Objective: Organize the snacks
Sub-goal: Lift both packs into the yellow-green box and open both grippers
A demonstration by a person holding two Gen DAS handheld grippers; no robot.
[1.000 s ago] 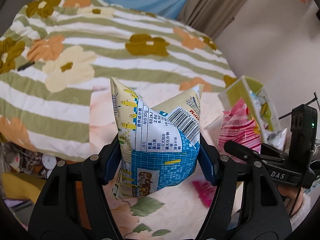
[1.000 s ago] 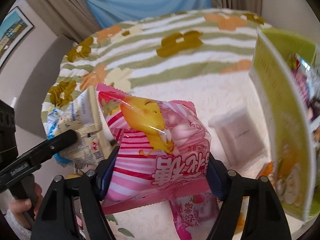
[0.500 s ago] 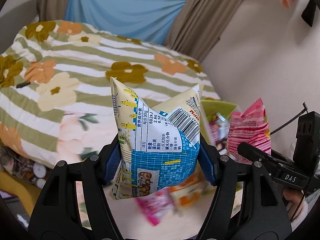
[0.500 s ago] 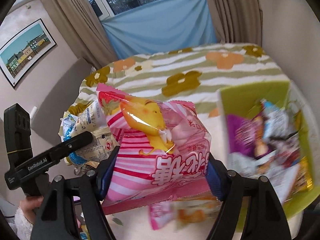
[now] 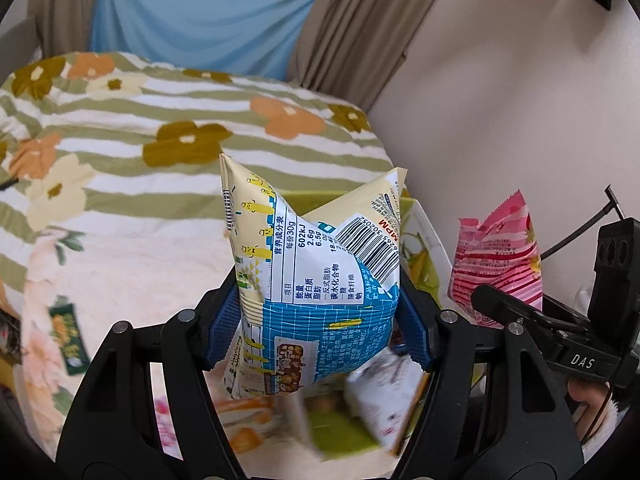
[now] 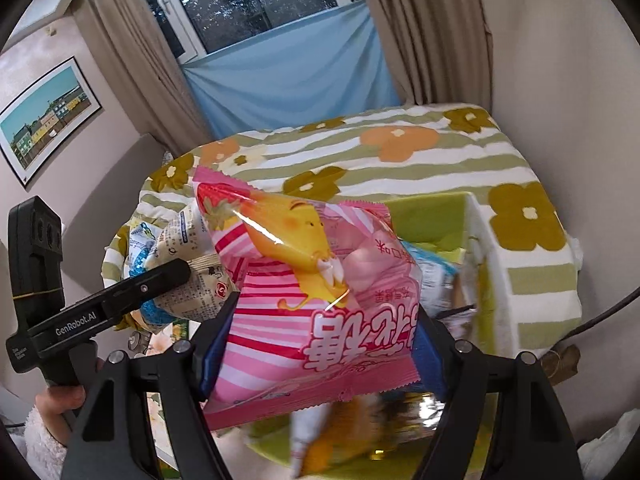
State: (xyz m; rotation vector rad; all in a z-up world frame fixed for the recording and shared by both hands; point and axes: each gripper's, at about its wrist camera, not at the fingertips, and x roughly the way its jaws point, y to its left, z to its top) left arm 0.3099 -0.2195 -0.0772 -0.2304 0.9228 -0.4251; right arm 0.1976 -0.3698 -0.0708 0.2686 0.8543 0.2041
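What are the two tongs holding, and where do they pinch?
The left tongs pinch the blue-and-yellow snack bag across its lower sides. The right tongs pinch the pink snack bag likewise.

A snack bag (image 5: 316, 296) sits between the left tongs (image 5: 318, 332), another bag (image 6: 316, 300) between the right tongs (image 6: 320, 344). Beneath both lies a box (image 6: 486, 264) holding packets, on the bed (image 5: 120, 168).
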